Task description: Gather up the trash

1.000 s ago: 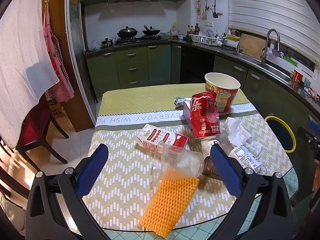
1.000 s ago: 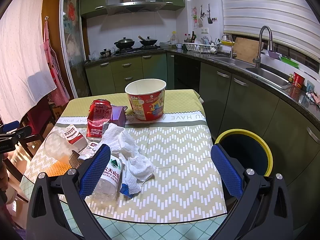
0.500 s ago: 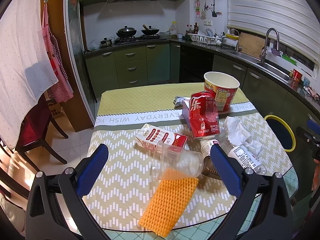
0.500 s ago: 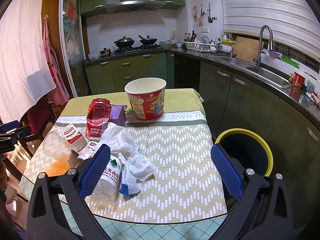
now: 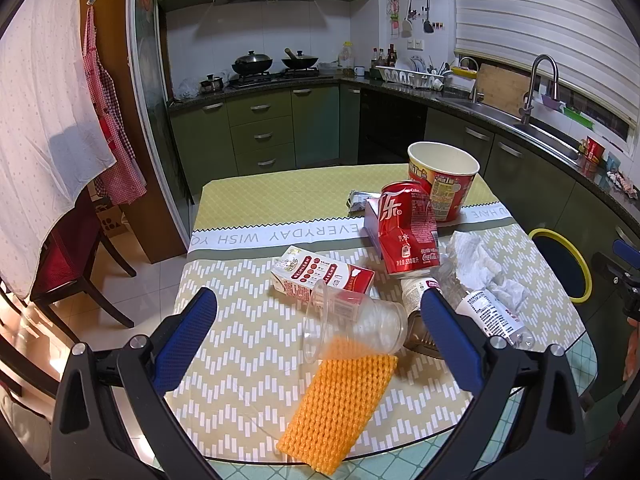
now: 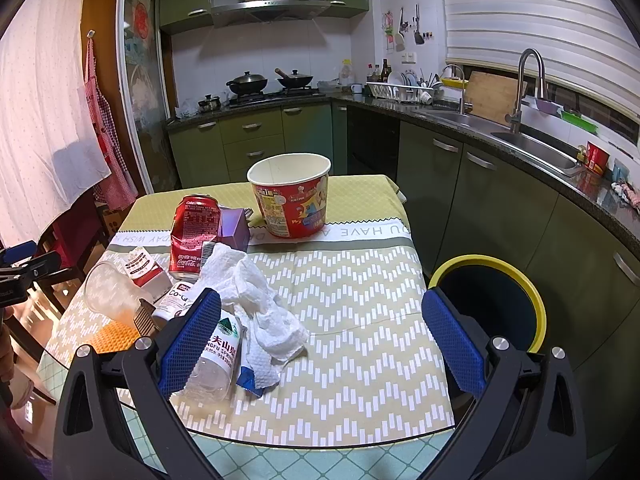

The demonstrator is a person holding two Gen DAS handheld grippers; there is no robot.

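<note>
Almost nothing has moved since the earlier frames; both views only shift a little. The left gripper [image 5: 320, 332] hovers over the near edge of the table [image 5: 248, 344] with its blue fingers spread wide and nothing between them. Between and just beyond them lie an orange foam net [image 5: 340, 404] and a clear plastic cup [image 5: 352, 326] on its side, touching the net. Behind the cup lies a red and white carton [image 5: 320, 276], and farther stands a dented red can [image 5: 408, 236] beside a purple box [image 6: 234, 226]. The right gripper [image 6: 320, 336] is also wide apart and empty. Near its left finger lie a water bottle [image 6: 216, 360] and crumpled white tissue [image 6: 256, 304]. A red paper bucket [image 6: 292, 200] stands at the far side. The tablecloth has a green and white zigzag pattern. A yellow-rimmed bin [image 6: 500, 304] stands on the floor right of the table. Green cabinets [image 6: 256, 148], a stove with pans [image 6: 272, 80] and a sink [image 6: 532, 140] line the kitchen walls.
</note>
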